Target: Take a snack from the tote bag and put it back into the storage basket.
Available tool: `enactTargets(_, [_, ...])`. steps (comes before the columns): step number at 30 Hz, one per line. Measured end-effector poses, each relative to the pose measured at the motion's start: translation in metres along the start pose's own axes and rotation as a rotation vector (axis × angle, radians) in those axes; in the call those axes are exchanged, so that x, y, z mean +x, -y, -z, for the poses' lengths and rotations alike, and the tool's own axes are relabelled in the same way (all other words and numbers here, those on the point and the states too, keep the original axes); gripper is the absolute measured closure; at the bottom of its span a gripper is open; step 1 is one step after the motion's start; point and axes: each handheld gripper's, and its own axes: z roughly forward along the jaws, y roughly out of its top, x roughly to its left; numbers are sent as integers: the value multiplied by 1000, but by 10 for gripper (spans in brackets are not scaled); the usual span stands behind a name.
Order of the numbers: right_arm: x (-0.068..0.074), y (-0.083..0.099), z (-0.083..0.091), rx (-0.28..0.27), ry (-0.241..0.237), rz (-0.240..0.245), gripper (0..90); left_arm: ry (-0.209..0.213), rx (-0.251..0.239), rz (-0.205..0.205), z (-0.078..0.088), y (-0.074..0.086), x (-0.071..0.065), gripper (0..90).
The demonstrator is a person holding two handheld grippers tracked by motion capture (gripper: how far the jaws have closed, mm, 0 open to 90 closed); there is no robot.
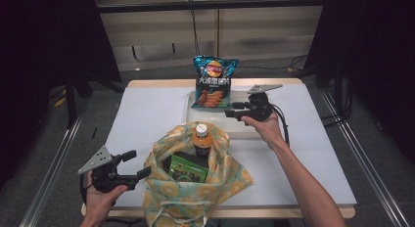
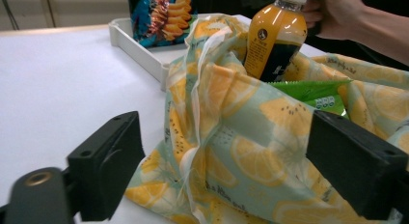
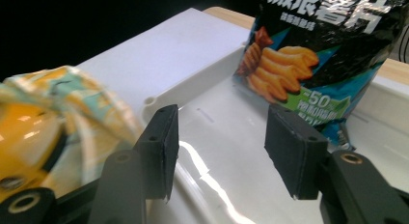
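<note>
A lemon-print cloth bag (image 1: 222, 175) stands open at the table's near middle. It holds an orange juice bottle (image 1: 201, 139) and a green packet (image 1: 185, 169). My left gripper (image 1: 138, 163) is open just left of the bag, its jaws either side of the bag's cloth (image 2: 241, 151) without closing on it. The bottle (image 2: 272, 40) and green packet (image 2: 318, 93) rise behind that cloth. A blue chips bag (image 1: 214, 82) stands upright in a white tray (image 1: 235, 126). My right gripper (image 1: 231, 110) hovers open over the tray, just right of the chips. The chips bag (image 3: 308, 55) lies just beyond the open right gripper (image 3: 222, 137).
The tray's rim (image 3: 193, 89) runs between the cloth bag (image 3: 62, 84) and the chips. White table cover (image 1: 147, 114) lies bare to the left of the tray and to the right of the cloth bag. Metal rails flank the table on the floor.
</note>
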Motion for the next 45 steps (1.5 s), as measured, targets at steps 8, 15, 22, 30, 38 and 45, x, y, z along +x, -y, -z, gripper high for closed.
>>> enactTargets(8, [37,15,23,-4,-64,27,581,17,-19,-28,3,-6,-9,339])
enactTargets(15, [72,26,45,-5,-117,64,693,50,-16,-88,3,-13,-19,501])
enactTargets(22, [107,35,49,23,-189,94,693,116,20,-148,-7,-24,-28,661])
enactTargets(30, [134,36,30,38,-290,118,663,187,25,-73,-28,-32,-26,787])
enactTargets(38, [145,42,13,80,-312,145,628,211,148,-109,-46,-10,-38,795])
enactTargets(45, [149,53,0,130,-301,177,583,228,209,-116,-52,2,-43,701])
